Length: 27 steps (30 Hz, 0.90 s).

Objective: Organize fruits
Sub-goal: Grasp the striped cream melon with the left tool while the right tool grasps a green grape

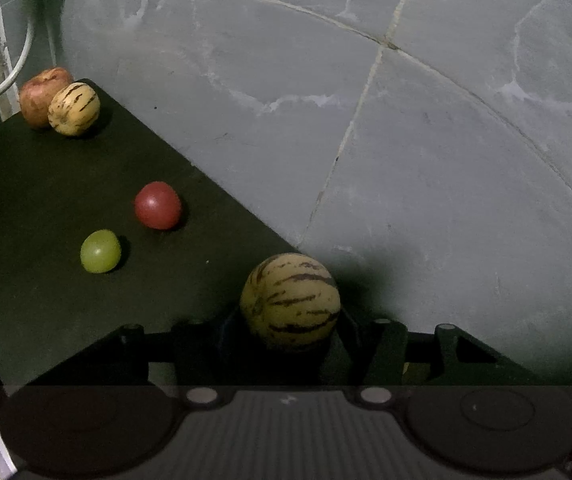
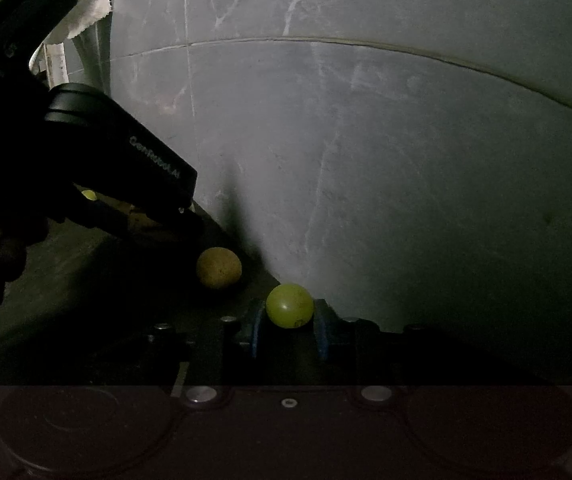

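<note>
Nearest the left wrist camera, the left gripper (image 1: 291,340) is closed around a round pale-yellow fruit with dark purple stripes (image 1: 291,300), held at the near edge of the dark matte tabletop (image 1: 26,184). The right gripper (image 2: 289,326) likewise clamps a small smooth green grape-like fruit (image 2: 289,305) between its blue pads (image 2: 255,334). To do this well, I judge each fruit should be carried low and set down beside its like, with the grip eased only once it rests, since round fruit rolls. Further out lie a second green round fruit (image 1: 100,251) and a red round fruit (image 1: 157,205), apart from each other. Farthest, a second striped yellow fruit (image 1: 73,109) touches a reddish apple (image 1: 40,94) near the table's corner.
</note>
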Each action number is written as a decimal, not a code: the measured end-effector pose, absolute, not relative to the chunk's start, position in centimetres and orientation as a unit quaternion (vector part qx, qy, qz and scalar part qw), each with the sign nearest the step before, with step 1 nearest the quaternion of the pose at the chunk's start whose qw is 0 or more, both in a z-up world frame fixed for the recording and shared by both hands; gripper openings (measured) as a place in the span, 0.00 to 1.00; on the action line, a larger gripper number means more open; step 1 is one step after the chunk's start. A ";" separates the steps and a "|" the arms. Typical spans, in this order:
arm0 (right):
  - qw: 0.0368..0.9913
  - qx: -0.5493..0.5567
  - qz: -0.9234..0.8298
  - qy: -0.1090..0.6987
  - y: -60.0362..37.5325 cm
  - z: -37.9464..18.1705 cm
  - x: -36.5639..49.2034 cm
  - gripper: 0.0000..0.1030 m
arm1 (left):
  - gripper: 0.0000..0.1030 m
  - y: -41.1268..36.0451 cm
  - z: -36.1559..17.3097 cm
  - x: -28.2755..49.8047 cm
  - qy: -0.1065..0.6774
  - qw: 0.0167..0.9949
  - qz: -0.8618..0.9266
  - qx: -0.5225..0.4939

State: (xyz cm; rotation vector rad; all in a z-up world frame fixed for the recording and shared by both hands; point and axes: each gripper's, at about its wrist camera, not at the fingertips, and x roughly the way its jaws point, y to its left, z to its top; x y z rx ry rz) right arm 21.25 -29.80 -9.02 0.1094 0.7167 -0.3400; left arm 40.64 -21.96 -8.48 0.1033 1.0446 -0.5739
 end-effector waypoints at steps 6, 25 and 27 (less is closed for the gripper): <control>0.923 0.055 -0.152 0.349 -30.3 -9.0 21.0 0.25 | 0.54 -21.2 -8.0 39.1 0.495 0.828 -0.260 0.043; 0.941 0.034 -0.093 0.325 -29.4 -5.8 19.2 0.25 | 0.54 -17.1 -3.9 33.6 0.481 0.851 -0.210 -0.014; 0.944 0.029 -0.082 0.319 -29.0 -5.2 19.2 0.25 | 0.54 -16.4 -3.3 33.1 0.477 0.855 -0.202 -0.021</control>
